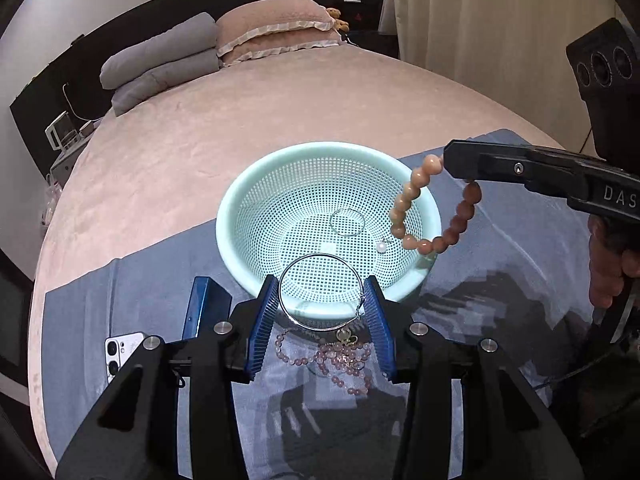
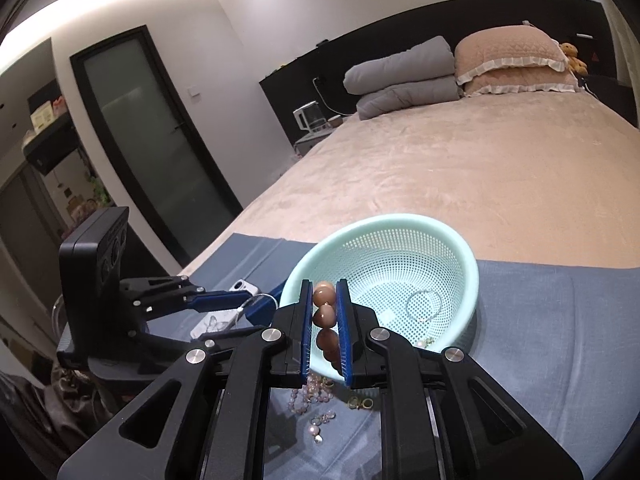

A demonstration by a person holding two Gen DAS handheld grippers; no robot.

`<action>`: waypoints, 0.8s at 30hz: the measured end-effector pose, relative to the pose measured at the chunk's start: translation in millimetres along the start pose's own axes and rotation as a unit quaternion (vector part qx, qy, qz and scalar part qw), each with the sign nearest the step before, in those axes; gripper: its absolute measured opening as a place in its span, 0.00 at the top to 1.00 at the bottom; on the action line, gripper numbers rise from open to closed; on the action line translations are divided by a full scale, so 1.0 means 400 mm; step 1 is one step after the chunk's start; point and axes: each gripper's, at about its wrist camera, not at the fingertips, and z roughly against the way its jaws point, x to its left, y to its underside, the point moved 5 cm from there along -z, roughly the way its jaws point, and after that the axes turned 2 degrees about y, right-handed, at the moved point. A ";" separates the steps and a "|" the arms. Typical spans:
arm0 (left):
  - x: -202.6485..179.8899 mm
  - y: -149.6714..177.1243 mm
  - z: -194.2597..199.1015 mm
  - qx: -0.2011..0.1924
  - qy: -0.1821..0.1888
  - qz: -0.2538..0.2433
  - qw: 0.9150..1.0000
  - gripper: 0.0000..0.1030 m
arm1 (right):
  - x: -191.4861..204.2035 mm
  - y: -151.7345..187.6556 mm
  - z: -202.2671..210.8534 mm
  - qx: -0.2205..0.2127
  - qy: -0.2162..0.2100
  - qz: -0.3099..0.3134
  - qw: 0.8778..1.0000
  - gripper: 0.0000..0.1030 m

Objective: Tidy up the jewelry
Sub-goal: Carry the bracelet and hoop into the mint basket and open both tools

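Observation:
A mint green perforated basket sits on a blue cloth on the bed. Inside lie a thin silver hoop and a small pearl piece. My left gripper is shut on a large silver bangle, held above the basket's near rim; it shows in the right wrist view. My right gripper is shut on a peach bead bracelet that hangs over the basket's right rim. A pink bead necklace lies on the cloth.
A white phone and a blue case lie left of the basket on the blue cloth. Small gold rings and a pendant lie on the cloth. Pillows and a folded grey quilt sit at the bed's head.

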 end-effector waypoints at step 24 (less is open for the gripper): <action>0.036 -0.036 -0.220 0.050 0.015 -0.011 0.999 0.56 | -0.108 0.047 -0.191 0.059 0.030 -0.019 0.998 0.89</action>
